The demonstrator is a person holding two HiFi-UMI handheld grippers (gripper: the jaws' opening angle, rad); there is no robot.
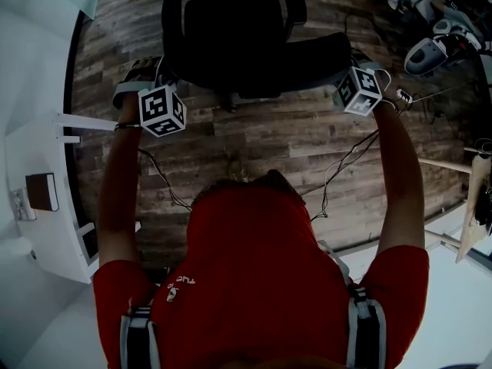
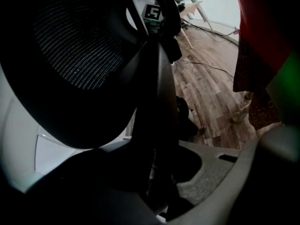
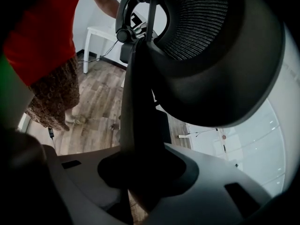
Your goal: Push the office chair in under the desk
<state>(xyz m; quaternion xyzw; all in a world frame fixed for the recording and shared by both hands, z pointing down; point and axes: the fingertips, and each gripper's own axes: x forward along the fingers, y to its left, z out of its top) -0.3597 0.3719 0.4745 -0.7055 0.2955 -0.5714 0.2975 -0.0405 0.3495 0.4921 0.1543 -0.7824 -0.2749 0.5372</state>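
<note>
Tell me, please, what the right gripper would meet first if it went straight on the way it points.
The chair: its back's edge sits clamped between the right gripper's jaws, so no free way lies ahead.

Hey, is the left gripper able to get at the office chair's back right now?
Probably yes: the left gripper looks clamped on the office chair's back frame, nothing in the way.
</note>
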